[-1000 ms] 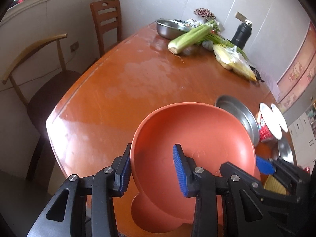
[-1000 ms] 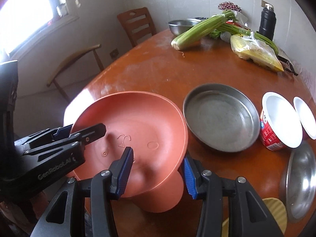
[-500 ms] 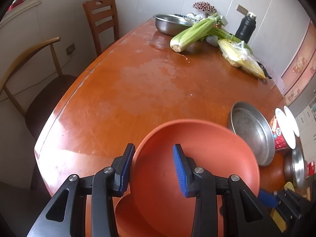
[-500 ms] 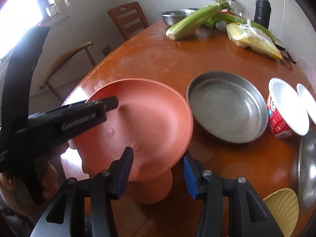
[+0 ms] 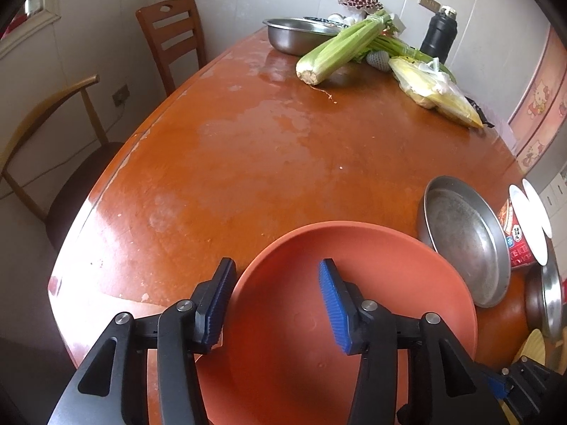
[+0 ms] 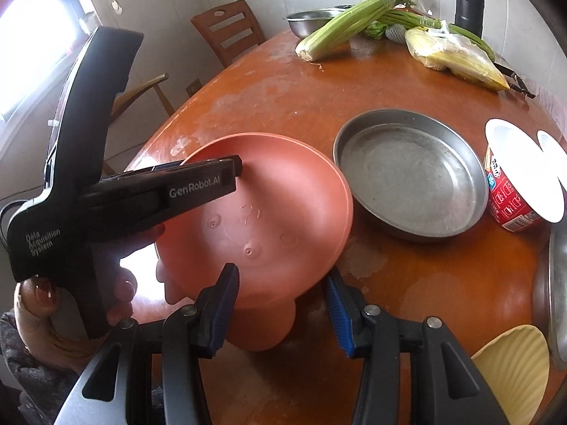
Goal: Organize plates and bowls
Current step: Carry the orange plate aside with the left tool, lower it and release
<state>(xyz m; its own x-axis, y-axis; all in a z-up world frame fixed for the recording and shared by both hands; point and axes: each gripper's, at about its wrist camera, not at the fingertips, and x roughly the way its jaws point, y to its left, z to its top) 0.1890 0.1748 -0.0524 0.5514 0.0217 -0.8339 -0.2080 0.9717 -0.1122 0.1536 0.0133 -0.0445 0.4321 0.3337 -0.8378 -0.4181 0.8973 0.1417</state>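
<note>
An orange plate with ear-like lobes hangs tilted over the near end of the table. In the left wrist view my left gripper straddles its left rim. The jaws are opening and the pads stand off the rim. Seen from the right wrist, the left gripper reaches over the plate from the left. My right gripper is shut on the plate's near edge, with one lobe between its fingers. A steel pan sits just right of the plate.
An instant noodle cup, a white dish, a steel plate and a yellow shell-shaped dish crowd the right side. Celery, bagged corn, a steel basin and a black bottle stand at the far end. Chairs line the left.
The plate has sunk lower and nearer in the left wrist view, and more of the table shows. The left jaws have spread wider. The right gripper keeps its hold.
</note>
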